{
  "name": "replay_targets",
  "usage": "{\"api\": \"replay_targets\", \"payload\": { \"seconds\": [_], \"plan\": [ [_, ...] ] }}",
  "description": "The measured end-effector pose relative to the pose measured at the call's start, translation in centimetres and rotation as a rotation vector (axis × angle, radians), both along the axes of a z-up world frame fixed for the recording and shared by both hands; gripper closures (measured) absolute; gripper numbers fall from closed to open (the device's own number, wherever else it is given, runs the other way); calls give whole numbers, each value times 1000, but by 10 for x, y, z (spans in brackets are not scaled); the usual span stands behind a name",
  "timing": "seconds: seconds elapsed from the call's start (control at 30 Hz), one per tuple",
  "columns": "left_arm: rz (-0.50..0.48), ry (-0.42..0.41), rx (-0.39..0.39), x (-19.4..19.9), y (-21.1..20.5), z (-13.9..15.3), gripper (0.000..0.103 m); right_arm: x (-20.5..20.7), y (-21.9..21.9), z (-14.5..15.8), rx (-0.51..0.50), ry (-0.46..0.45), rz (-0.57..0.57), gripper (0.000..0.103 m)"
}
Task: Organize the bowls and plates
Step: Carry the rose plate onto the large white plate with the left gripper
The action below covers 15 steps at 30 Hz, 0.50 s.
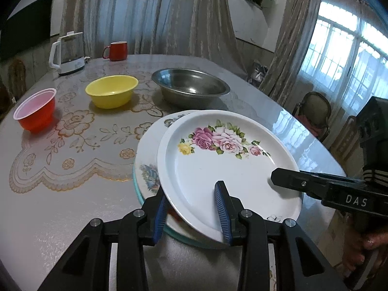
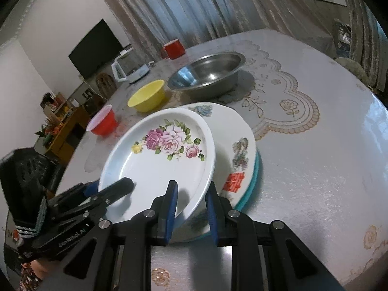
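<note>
Window (image 1: 344, 55) daylight glares on table (image 1: 291, 126); fisheye edges warp.

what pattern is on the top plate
Pink and white roses with one yellow bloom on the top plate, clearest in the left wrist view.

Stacked plates half-covered, room edges lost

The rose plate (image 1: 225, 160) covers most of the lower plate (image 1: 148, 167) — only a crescent of its pattern shows, and a teal rim (image 2: 252, 181) beneath could be a third plate or not. Both grippers' bodies run off the bottom edge; the left gripper (image 1: 194, 208) hides the plates' near rim. In the right view the kettle (image 2: 131, 69) and mug (image 2: 173, 48) are blurred, the shelf (image 2: 58, 121) clutter too small to name. The hand (image 1: 363, 249) is cut by the frame.
</note>
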State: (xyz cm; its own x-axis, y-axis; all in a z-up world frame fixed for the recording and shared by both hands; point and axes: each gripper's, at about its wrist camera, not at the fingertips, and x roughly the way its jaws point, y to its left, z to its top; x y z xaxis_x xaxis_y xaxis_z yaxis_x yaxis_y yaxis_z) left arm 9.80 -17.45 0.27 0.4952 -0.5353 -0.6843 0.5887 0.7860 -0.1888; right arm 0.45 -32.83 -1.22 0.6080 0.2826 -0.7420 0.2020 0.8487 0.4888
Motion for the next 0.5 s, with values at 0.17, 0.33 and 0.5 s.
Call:
{"api": "replay_targets", "payload": {
  "seconds": [0.17,0.33,0.5],
  "plan": [
    [5,21,34,8,-10,-1,66,6,-3,-3,-21,30,-7,79],
    [16,26,62,11,-17,-2,64,14,-3,-1,-75,67,-11,78],
    [10,67,92,13,-23,0,55,24,-1,2,-121,112,14,74]
  ]
}}
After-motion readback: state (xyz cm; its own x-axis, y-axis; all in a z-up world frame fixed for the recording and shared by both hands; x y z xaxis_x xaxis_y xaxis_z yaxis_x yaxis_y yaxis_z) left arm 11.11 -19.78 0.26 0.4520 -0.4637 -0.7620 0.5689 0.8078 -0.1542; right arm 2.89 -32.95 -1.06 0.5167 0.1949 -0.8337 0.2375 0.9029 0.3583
